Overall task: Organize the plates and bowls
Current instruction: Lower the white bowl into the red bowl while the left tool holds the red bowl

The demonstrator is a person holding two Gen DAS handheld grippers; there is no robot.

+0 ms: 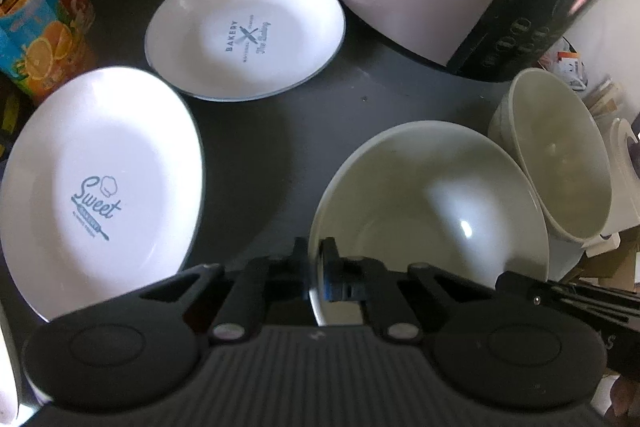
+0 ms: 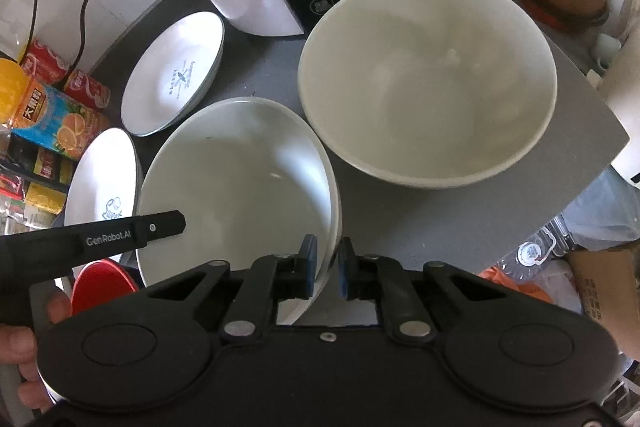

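Grey countertop [image 2: 460, 211], both hand-held grippers, left [image 1: 315, 259] and right [image 2: 325, 259], clamped on near bowl [image 2: 236, 179] rim.

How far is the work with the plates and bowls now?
Nothing looks stacked yet. In hand: both the left gripper and the right gripper pinch the rim of the near bowl. Left: the far bowl stands apart, and the Sweet plate and Bakery plate lie separately.

L gripper [image 1: 316, 269] + R gripper [image 2: 327, 267]: jaws nearly closed, pinching
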